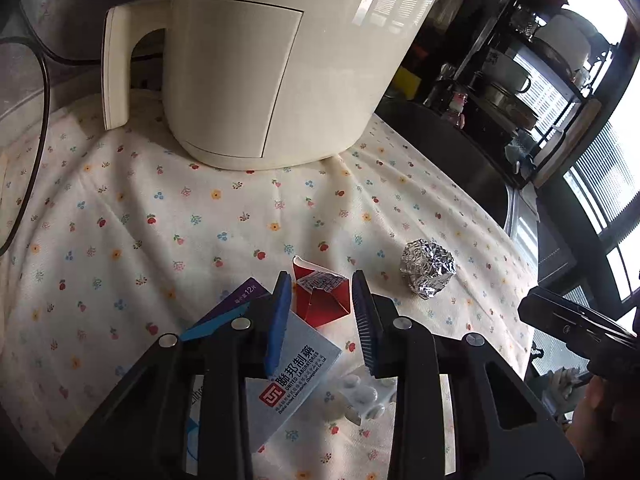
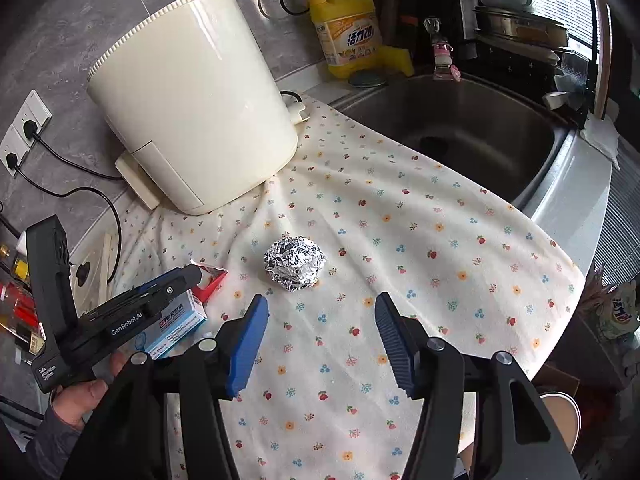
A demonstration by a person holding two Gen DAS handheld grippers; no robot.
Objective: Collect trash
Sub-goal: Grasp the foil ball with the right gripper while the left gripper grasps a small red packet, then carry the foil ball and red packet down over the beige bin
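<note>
left gripper (image 1: 322, 284): hovering low over the torn red paper wrapper (image 1: 322, 300), blue pads either side of its upper edge, jaws narrowed but not pressing; nothing grasped, apparently lining up for a pinch.
right gripper (image 2: 322, 312): standing released and empty, jaws half wide, aimed at the crumpled silver foil ball (image 2: 295, 264), which is lying just ahead of the fingertips; gap seemingly matched to the ball's width.
red wrapper: lying folded on the cream floral cloth (image 2: 400, 240), just beside the blue and white medicine box (image 1: 296, 368); light and flat, probably calling for a low, shallow grip.
medicine box and white pill blister (image 1: 360, 398): sitting under the left gripper's frame, close by the wrapper; whether these count as trash, impossible to tell.
foil ball: resting alone mid-cloth, well apart from the cream air fryer (image 2: 192, 108) and the steel sink (image 2: 480, 128).
bin: not showing in either view.
risk: catching cloth along with the wrapper.
</note>
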